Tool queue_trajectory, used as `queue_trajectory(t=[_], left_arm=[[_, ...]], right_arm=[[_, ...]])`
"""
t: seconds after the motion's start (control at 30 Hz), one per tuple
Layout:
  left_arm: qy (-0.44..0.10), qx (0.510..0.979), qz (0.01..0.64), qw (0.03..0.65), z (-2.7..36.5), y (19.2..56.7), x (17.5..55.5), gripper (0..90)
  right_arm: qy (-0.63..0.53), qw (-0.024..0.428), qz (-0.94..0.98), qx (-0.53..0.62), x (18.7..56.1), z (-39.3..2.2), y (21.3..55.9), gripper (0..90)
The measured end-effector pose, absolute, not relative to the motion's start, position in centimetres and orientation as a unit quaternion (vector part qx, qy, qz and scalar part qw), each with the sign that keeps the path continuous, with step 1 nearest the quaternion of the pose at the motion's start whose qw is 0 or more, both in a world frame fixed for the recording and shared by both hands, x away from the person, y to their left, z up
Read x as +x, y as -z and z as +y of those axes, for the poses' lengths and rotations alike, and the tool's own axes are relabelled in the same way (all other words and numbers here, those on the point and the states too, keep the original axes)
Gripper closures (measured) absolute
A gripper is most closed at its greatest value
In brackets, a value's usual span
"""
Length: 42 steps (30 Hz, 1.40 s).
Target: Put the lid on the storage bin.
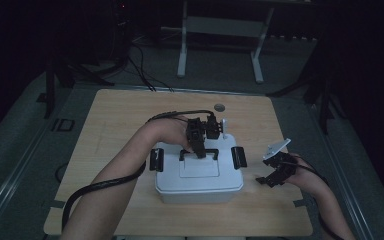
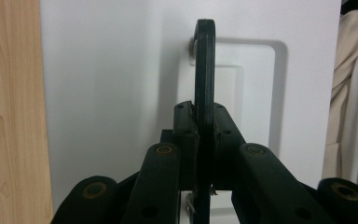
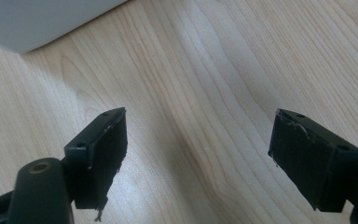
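High view: white plastic storage box [image 1: 198, 180] sits mid-tabletop [image 1: 120, 120], lid on, black latch clips on its left [image 1: 156, 160] and right [image 1: 238, 157] ends. Black carry handle [image 1: 199, 153] stands up from the lid's recessed centre. Left gripper [image 1: 199, 151] comes in from over the box's far-left side, pointing down, fingers clamped on the handle's bar. Left forearm crosses the tabletop to the box; cable trails back along it. Right gripper [image 1: 272, 179] rests low over bare wood just right of the box, not touching it, grey three-cornered plate on top. Left gripper view: fingers [image 2: 186, 126] pinched narrow on the thin dark handle [image 2: 204, 79], seen edge-on, white lid [image 2: 116, 93] behind, wood strip at the left. Right gripper view: fingers [image 3: 100, 149] spread wide, nothing between them, wood grain below, grey-white box corner [image 3: 37, 21] at top left.
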<state>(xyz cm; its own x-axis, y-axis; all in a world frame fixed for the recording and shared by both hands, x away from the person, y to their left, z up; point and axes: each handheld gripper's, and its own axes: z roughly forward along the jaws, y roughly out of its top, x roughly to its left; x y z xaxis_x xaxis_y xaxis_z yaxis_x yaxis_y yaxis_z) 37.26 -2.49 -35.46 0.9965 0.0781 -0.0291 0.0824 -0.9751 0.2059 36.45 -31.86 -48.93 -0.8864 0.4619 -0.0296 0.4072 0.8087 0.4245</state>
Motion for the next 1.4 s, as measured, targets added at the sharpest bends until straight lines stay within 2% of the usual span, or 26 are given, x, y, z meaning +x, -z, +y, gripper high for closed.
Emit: queue_trajectory(t=[0.53, 0.6, 0.77, 0.97, 1.1, 1.4], left_arm=[[0.007, 0.993, 0.044, 0.11, -2.4, 36.2, 37.5, 81.8], [0.004, 0.993, 0.046, 0.113, -2.2, 36.3, 37.5, 73.6], [-0.009, 0.985, 0.09, 0.148, -1.2, 36.3, 37.9, 43.4], [-0.033, 0.978, 0.101, 0.182, 0.6, 36.5, 38.0, 16.9], [-0.036, 0.971, 0.109, 0.211, 2.0, 36.5, 38.0, 9.8], [-0.061, 0.961, 0.119, 0.241, 5.3, 36.6, 37.7, 9.0]], right_arm=[[-0.207, 0.061, 0.951, 0.223, 36.4, -31.3, 49.2, 18.8], [-0.208, 0.06, 0.95, 0.224, 36.4, -31.3, 49.2, 18.9], [-0.206, 0.06, 0.951, 0.224, 36.2, -31.5, 49.2, 18.9], [-0.205, 0.06, 0.951, 0.226, 36.2, -31.6, 49.2, 18.9], [-0.207, 0.062, 0.95, 0.225, 36.2, -31.6, 49.1, 18.8], [-0.21, 0.065, 0.948, 0.231, 36.0, -31.8, 49.1, 18.8]])
